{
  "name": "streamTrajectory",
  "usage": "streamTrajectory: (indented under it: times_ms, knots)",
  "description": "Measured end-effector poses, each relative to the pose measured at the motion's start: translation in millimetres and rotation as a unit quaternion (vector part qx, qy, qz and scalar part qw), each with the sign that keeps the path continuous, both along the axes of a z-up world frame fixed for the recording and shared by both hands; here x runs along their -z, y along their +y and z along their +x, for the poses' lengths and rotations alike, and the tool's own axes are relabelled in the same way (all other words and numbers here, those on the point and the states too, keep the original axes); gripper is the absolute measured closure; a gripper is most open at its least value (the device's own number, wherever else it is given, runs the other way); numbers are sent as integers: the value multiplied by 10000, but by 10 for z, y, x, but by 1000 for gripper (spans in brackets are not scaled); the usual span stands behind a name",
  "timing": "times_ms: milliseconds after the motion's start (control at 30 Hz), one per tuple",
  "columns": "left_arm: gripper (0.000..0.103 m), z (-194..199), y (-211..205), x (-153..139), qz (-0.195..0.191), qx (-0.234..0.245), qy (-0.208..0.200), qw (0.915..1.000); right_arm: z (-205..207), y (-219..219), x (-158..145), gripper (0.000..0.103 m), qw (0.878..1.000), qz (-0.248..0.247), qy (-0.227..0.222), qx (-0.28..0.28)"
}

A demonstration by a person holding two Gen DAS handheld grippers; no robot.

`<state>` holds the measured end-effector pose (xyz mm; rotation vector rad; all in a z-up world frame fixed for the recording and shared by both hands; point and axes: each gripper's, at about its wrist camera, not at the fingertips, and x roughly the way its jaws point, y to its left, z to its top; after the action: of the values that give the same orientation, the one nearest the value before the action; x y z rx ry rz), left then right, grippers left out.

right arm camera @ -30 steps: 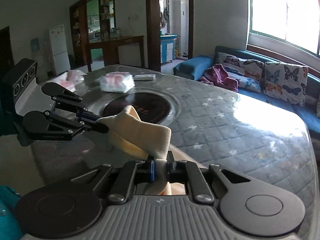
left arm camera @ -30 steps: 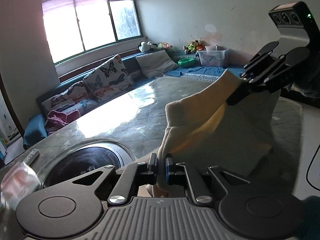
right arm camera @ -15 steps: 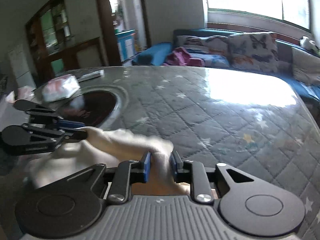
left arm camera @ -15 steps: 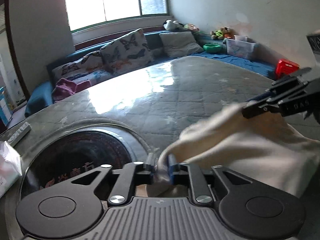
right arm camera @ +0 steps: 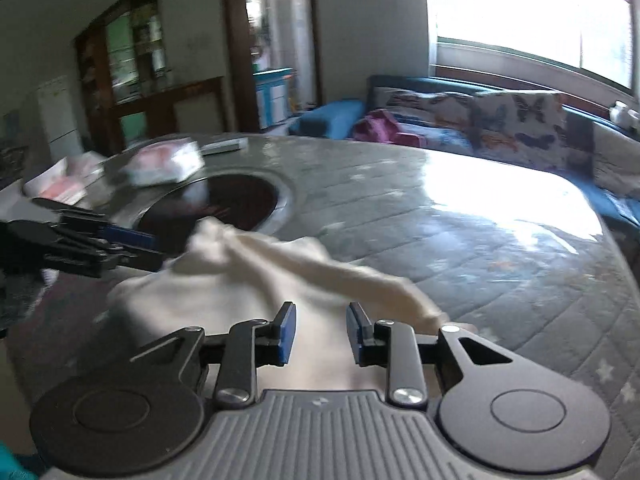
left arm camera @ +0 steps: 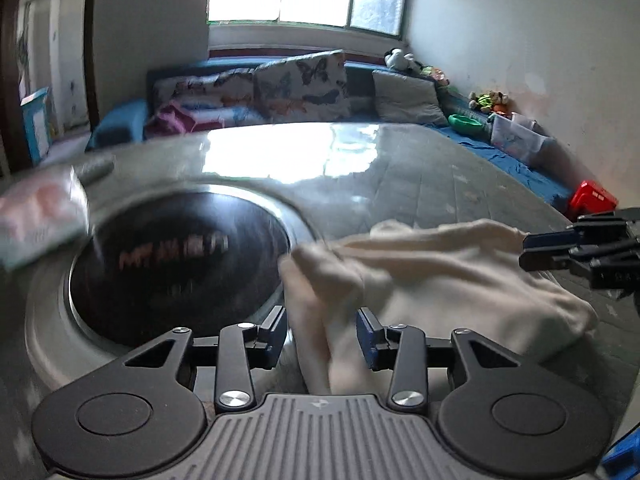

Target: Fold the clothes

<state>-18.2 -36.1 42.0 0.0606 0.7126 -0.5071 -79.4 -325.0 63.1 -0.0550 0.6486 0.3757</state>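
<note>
A cream garment (left arm camera: pixel 448 284) lies bunched on the quilted grey table top (left arm camera: pixel 420 176); it also shows in the right wrist view (right arm camera: pixel 224 292). My left gripper (left arm camera: pixel 322 334) is open, its jaws apart on either side of the garment's near edge. My right gripper (right arm camera: pixel 318 334) is open too, with cloth lying between and under its jaws. Each gripper shows in the other's view, the right one (left arm camera: pixel 560 250) at the garment's far right end and the left one (right arm camera: pixel 120 248) at its left end.
A round dark inset (left arm camera: pixel 176 260) sits in the table left of the garment. Plastic-wrapped packs (right arm camera: pixel 164 164) and a remote (right arm camera: pixel 224 146) lie at the table's far left. A sofa with butterfly cushions (left arm camera: pixel 296 88) runs behind the table. A red crate (left arm camera: pixel 592 200) stands on the floor at the right.
Both grippers lowered the lifted garment onto the table and opened, letting go of it. The garment now rests bunched on the surface.
</note>
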Motion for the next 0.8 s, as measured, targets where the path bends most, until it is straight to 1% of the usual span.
streamTrajectory:
  times_ms: [33, 67, 200, 267, 333, 367, 400, 433, 667, 800]
  knots:
    - [61, -16, 9, 14, -34, -37, 84, 10000, -31, 55, 5, 69, 9999, -25, -12, -121]
    - [61, -32, 19, 28, -68, -74, 167, 9998, -44, 104, 18, 69, 9997, -70, -33, -215]
    - [62, -92, 60, 83, -211, -216, 505, 9983, -48, 288, 118, 69, 9988, -136, 41, -469]
    - [64, -115, 108, 117, -314, -218, 619, 9973, -65, 333, 180, 69, 9983, -178, 89, -547]
    - [78, -139, 146, 133, -401, -170, 692, 9967, -82, 378, 242, 66, 9977, -220, 137, -624]
    - [79, -149, 162, 136, -441, -139, 727, 9963, -93, 397, 270, 65, 9974, -238, 158, -658]
    - [84, -163, 176, 136, -469, -104, 754, 9960, -114, 400, 284, 65, 9973, -238, 163, -668]
    - [86, -189, 189, 133, -475, -67, 769, 9959, -130, 400, 287, 65, 9973, -231, 166, -678]
    - [87, -434, 344, 90, -548, 70, 983, 9936, -358, 444, 275, 65, 9950, -210, 274, -936]
    - [85, -573, 386, -25, -280, 142, 753, 9967, -489, 417, 210, 64, 9937, 57, 395, -1043]
